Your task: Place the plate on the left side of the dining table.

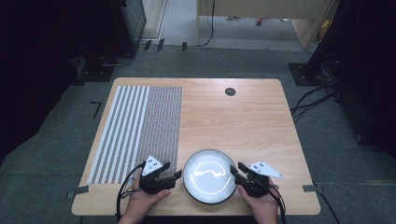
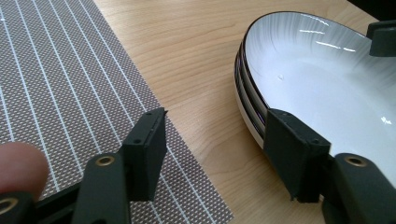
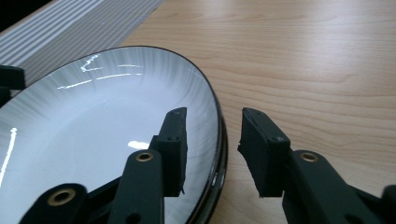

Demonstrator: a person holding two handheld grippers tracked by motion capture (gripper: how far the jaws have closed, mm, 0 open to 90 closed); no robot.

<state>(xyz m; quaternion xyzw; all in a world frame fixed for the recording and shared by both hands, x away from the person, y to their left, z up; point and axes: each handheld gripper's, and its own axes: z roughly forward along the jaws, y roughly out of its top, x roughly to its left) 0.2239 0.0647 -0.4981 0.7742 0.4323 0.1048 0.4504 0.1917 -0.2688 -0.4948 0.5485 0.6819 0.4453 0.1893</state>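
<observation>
A: We're looking at the white plates (image 1: 209,176), a stack sitting at the table's (image 1: 252,116) six o'clock edge. How many, we can't tell.

B: We're seeing the right gripper (image 3: 212,140) at their three o'clock, jaws straddling the rim, a gap showing outside.

A: The left gripper (image 2: 212,144), at nine o'clock, is standing half open; whether its far jaw is touching the rim we can't tell. The striped mat (image 1: 140,126) is lying beside it.
</observation>
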